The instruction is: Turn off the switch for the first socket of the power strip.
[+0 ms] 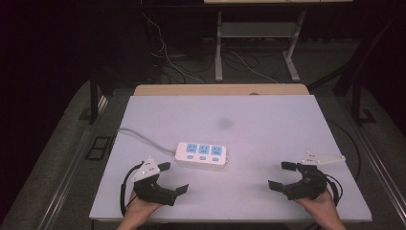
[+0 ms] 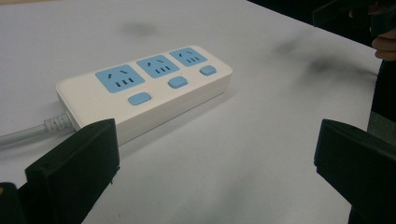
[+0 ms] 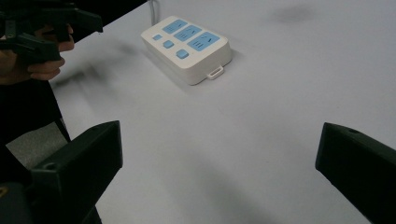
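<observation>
Two grippers, left [image 1: 173, 177] and right [image 1: 281, 175], sit with fingers wide and empty near the tabletop's [image 1: 268, 115] front edge. Power strip [image 1: 201, 154] lies just beyond my left one. Nothing's started I'd say; next I'd reach for it.

A white power strip [image 1: 201, 154] with three blue sockets and three blue buttons lies flat on the white bench [image 1: 268, 120], left of the bench's middle. Its grey cord [image 1: 143, 136] runs from the strip's left end toward the bench's left edge. Beyond the bench's far edge, loose cables [image 1: 167, 62] lie on the floor by a metal frame [image 1: 258, 48].
</observation>
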Available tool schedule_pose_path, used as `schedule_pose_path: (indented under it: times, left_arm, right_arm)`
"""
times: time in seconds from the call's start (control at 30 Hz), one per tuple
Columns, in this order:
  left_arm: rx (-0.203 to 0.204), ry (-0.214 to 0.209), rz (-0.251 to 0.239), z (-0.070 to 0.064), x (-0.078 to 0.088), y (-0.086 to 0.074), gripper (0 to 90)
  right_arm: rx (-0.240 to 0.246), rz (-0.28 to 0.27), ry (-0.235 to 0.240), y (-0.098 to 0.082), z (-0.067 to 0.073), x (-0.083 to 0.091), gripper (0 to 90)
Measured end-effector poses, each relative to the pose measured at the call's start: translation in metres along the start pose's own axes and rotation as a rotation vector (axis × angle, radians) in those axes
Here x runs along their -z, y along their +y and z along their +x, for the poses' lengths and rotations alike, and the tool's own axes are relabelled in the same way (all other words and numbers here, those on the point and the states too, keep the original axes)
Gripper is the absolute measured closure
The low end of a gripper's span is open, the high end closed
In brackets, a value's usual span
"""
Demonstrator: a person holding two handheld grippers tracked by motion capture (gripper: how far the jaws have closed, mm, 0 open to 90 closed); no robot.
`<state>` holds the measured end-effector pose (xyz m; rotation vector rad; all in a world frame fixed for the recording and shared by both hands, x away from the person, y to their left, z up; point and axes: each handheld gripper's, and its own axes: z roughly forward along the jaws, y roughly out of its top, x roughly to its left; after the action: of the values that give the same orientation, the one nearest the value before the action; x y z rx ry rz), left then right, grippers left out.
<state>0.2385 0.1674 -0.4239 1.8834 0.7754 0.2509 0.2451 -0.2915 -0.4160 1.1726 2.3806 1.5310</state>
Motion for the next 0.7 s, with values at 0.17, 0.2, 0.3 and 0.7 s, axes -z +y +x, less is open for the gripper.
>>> schedule_pose_path:
  times: [0.17,0.2,0.3,0.7]
  left_arm:
    - [0.002,-0.001,-0.001,-0.0001,0.0001,-0.0001,0.0]
    - [0.001,-0.001,0.000,0.0000,0.0002,-0.0001,0.0]
    - [0.001,-0.001,0.002,0.0002,0.0005,-0.0004,0.0]
    - [0.013,-0.006,0.006,-0.0001,0.0021,-0.0002,0.0]
  right_arm:
    - [-0.002,0.005,0.000,-0.0006,-0.0010,-0.0001,0.4]
    - [-0.003,0.007,0.000,-0.0007,-0.0012,-0.0002,0.4]
    - [-0.006,0.009,-0.001,-0.0008,-0.0013,-0.0005,0.4]
    - [-0.018,0.014,-0.004,-0.0023,-0.0016,0.0023,0.4]
